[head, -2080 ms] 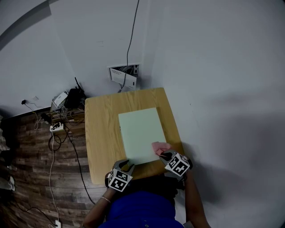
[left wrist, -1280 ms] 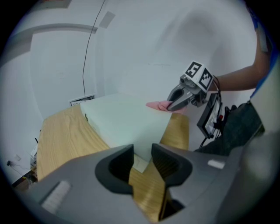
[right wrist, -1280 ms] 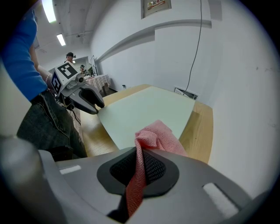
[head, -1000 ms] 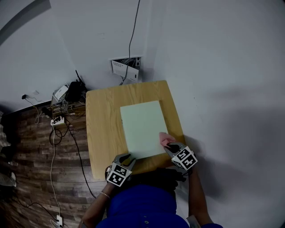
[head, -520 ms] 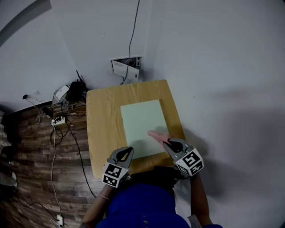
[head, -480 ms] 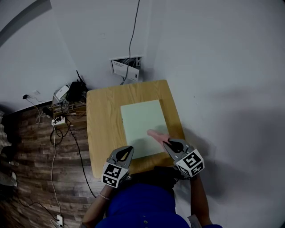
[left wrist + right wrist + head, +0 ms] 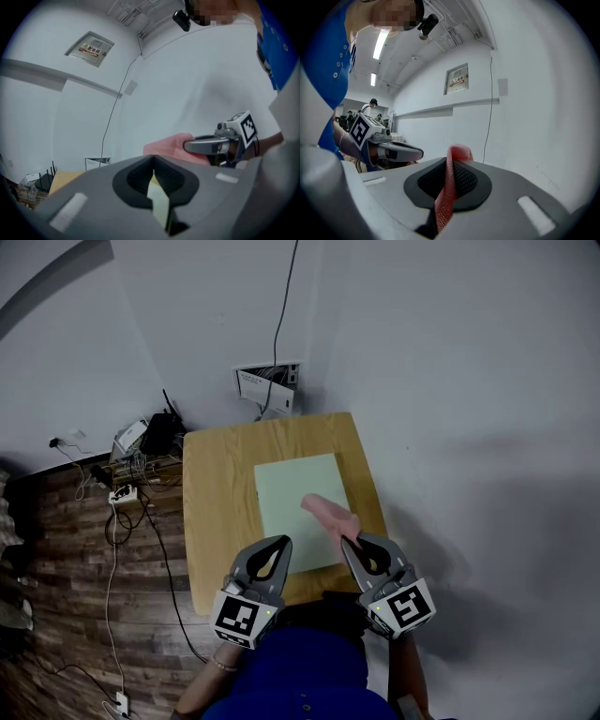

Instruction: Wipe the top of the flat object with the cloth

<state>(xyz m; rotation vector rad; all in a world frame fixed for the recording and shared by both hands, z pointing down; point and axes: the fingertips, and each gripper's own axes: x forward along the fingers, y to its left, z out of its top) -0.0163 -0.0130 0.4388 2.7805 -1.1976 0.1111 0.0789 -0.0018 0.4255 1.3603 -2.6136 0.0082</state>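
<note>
A pale green flat board (image 7: pixel 292 491) lies on the wooden table (image 7: pixel 216 512). Both grippers are lifted above the table's near edge and point roughly level. My right gripper (image 7: pixel 345 542) (image 7: pixel 450 160) is shut on a pink cloth (image 7: pixel 323 512) (image 7: pixel 456 152), which sticks out past its tips over the board's near right part. My left gripper (image 7: pixel 281 542) (image 7: pixel 153 157) is shut with nothing held. In the left gripper view the right gripper (image 7: pixel 188 146) and its pink cloth (image 7: pixel 166 146) show to the right. The left gripper (image 7: pixel 418 153) shows at the left of the right gripper view.
A white wall stands behind and to the right of the table. An open wall box (image 7: pixel 267 388) with a hanging cable sits just behind the table. A router (image 7: pixel 157 435), a power strip (image 7: pixel 120 493) and loose cables lie on the wood floor at the left.
Both grippers have risen from the table's near edge toward the camera. The pink cloth has lifted off the board with the right gripper. The left jaws have gone from open to shut.
</note>
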